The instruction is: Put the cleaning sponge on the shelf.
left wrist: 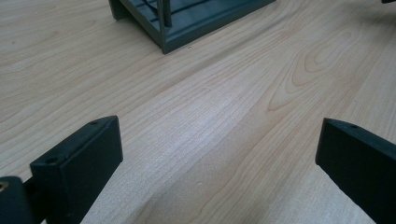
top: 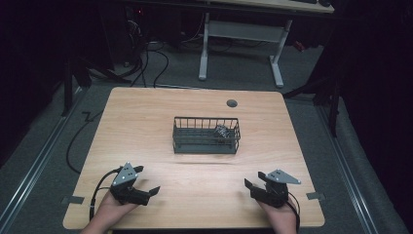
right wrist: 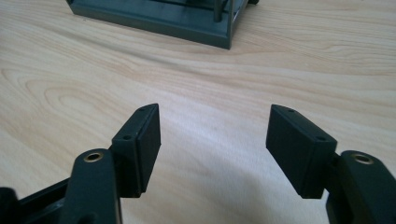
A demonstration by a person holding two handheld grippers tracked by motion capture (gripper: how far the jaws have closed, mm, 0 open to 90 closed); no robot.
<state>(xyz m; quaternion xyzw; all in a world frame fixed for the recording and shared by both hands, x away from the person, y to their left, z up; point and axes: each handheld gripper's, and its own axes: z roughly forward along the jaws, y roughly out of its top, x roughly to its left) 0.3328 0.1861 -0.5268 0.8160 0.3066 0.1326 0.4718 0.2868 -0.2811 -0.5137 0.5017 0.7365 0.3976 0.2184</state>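
Observation:
A dark wire basket (top: 206, 135) stands in the middle of the wooden table (top: 146, 122). A small grey crumpled object (top: 222, 131) lies inside it toward the right end. My left gripper (top: 146, 181) rests near the front left edge, held by a hand, jaws wide open and empty. My right gripper (top: 255, 180) sits near the front right edge, also open and empty. The left gripper view has the open left gripper (left wrist: 219, 154) over bare wood with the basket's corner (left wrist: 187, 23) ahead. In the right gripper view the right gripper (right wrist: 212, 135) faces the basket's base (right wrist: 154, 18).
A round grey grommet (top: 232, 103) is set in the table's far side. Behind the table stands a white-legged desk (top: 243, 44) with cables on the floor. Metal rails run along the floor on both sides.

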